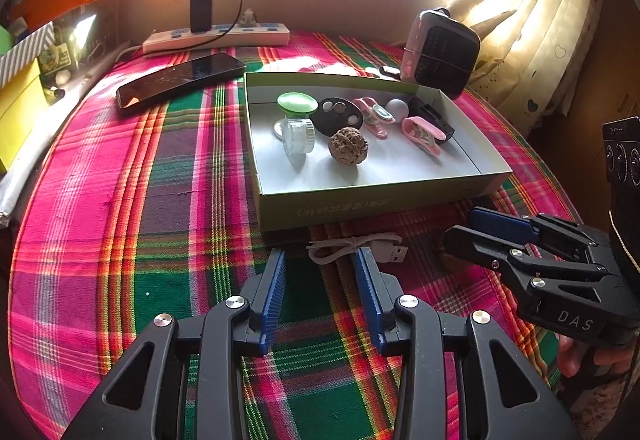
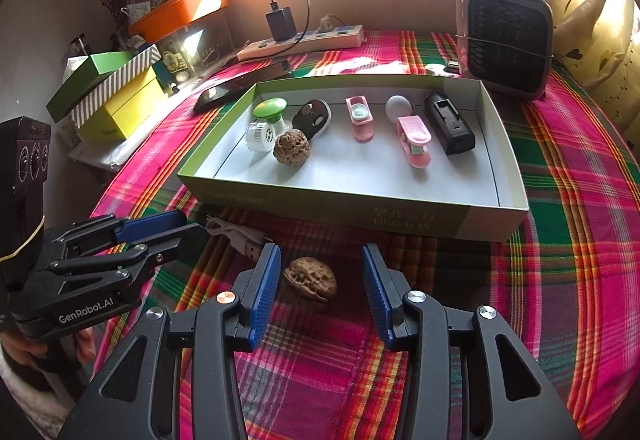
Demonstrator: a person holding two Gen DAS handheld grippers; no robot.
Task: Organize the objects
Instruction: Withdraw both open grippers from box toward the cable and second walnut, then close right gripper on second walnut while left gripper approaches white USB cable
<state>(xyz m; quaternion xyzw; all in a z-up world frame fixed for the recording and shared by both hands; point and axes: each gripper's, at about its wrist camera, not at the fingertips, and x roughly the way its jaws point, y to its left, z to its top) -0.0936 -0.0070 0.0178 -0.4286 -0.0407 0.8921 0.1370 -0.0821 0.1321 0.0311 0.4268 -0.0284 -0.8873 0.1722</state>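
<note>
small items already sit in rows inside the shallow cardboard box (image 2: 504, 175); judged as the collection tray. one walnut (image 2: 310, 284) lies loose on the plaid cloth (image 2: 580, 240), just in front of the box. right gripper (image 2: 320, 280) straddles it, jaws partly open, pads clear of the shell, nothing held. left gripper (image 1: 320, 272) partly open and empty, near the coiled usb cable (image 1: 356, 248), apparently next.
</note>
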